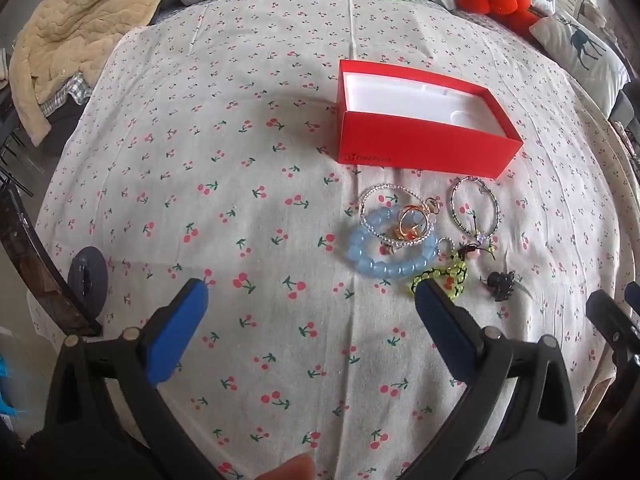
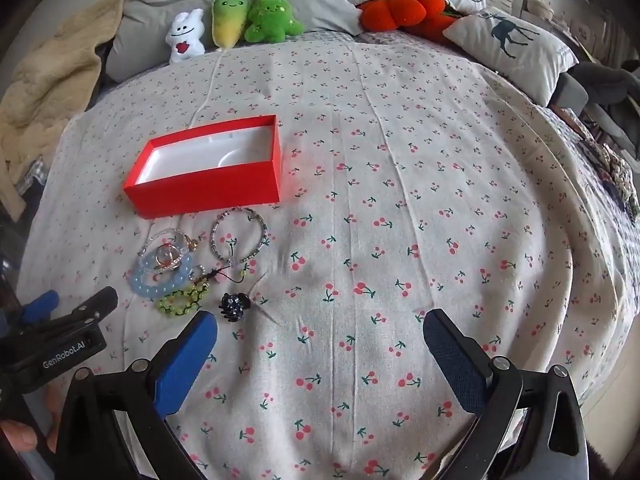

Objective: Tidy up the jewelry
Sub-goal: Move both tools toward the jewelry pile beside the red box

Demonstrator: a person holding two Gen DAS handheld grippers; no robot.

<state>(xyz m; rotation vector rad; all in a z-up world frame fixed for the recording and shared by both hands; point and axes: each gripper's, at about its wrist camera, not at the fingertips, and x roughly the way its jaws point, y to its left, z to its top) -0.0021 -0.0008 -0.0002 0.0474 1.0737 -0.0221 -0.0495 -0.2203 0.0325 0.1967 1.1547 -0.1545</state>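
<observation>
An open red box [image 1: 420,148] with an empty white inside stands on the cherry-print cloth; it also shows in the right wrist view [image 2: 208,184]. In front of it lies a jewelry pile: a blue bead bracelet [image 1: 384,268] [image 2: 160,282], a crystal bracelet with gold rings [image 1: 408,216] [image 2: 168,256], a thin beaded bracelet [image 1: 476,208] [image 2: 240,238], a green bead bracelet [image 1: 444,276] [image 2: 180,300] and a black hair claw [image 1: 500,282] [image 2: 235,306]. My left gripper [image 1: 310,292] is open and empty, its right finger near the green bracelet. My right gripper [image 2: 320,324] is open and empty, right of the pile.
Plush toys [image 2: 256,16] and pillows [image 2: 516,48] line the bed's far edge. A beige blanket [image 1: 80,40] lies at the far left. The left gripper's body [image 2: 60,340] shows at the left of the right wrist view.
</observation>
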